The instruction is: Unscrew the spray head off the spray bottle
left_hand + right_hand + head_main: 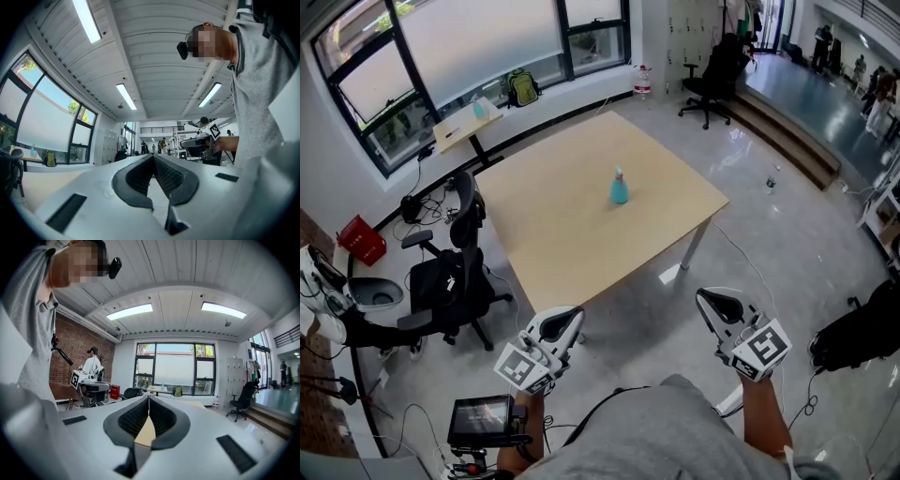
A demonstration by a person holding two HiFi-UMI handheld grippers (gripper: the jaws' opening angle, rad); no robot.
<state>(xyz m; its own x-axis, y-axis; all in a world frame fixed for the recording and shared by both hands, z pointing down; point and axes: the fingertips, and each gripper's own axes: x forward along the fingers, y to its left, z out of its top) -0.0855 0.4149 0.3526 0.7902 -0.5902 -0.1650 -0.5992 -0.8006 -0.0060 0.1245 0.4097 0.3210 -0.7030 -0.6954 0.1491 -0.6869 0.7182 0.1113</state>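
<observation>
Head view: small teal plastic spray bottle (619, 190) upright mid pale wooden table (572, 234); left tongs (561, 322), right tongs (715, 304) off table's near edge | left gripper view: pressed together, empty | right gripper view: likewise | judged: spread both, steady body, twist spray head (618, 172).

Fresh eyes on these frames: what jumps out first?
A lone teal spray bottle stands upright near the middle of a light wooden table, with its spray head on. Nearer the camera, the left gripper and right gripper hang over the floor short of the table, both with jaws shut and nothing between them. A black office chair sits by the table's left edge.
</observation>
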